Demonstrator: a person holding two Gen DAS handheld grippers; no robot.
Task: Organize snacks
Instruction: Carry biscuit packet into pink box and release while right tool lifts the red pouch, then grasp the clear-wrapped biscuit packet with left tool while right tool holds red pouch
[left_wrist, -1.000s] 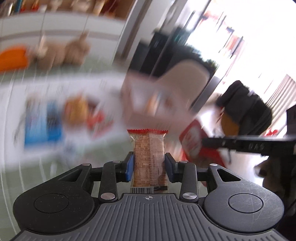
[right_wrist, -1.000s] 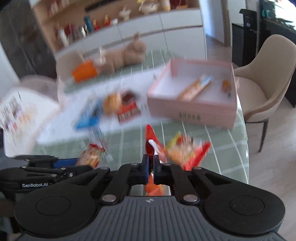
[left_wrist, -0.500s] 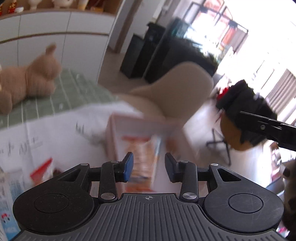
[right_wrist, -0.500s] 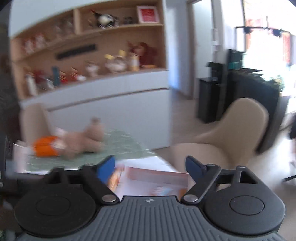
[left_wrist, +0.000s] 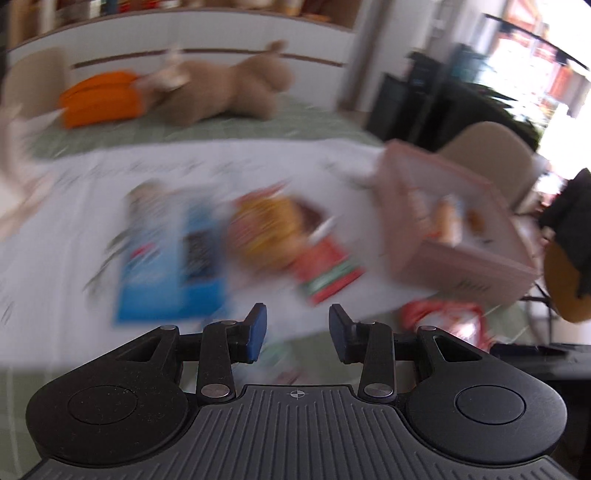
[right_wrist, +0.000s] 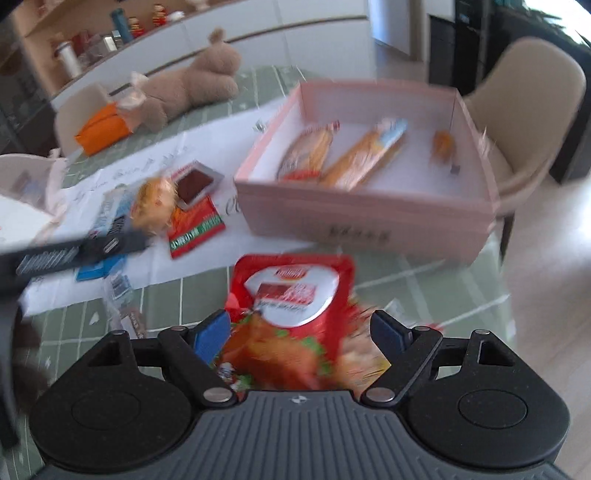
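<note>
My right gripper (right_wrist: 301, 328) is open wide, low over a red snack packet (right_wrist: 295, 291) that lies flat on the green tablecloth between its fingers; the pads do not touch it. My left gripper (left_wrist: 297, 325) is open with nothing between its fingers, above blurred snacks: a blue packet (left_wrist: 170, 258), a yellow round snack (left_wrist: 269, 225) and a red-green packet (left_wrist: 328, 269). The pink box (right_wrist: 369, 218) holds two long packets (right_wrist: 306, 151) (right_wrist: 365, 155) and a small orange snack (right_wrist: 443, 142). In the left wrist view the pink box (left_wrist: 461, 258) sits at the right.
A brown plush bear (right_wrist: 192, 88) and an orange bundle (right_wrist: 101, 129) lie at the table's far side. A white paper sheet (right_wrist: 147, 173) lies under the loose snacks. A beige chair (right_wrist: 524, 92) stands behind the box. The left view is motion-blurred.
A second ago the left gripper held a brown snack pack and the right was shut. Both swung over the box, now empty-jawed. They have dropped back over the table; the brown pack lies in the box.
</note>
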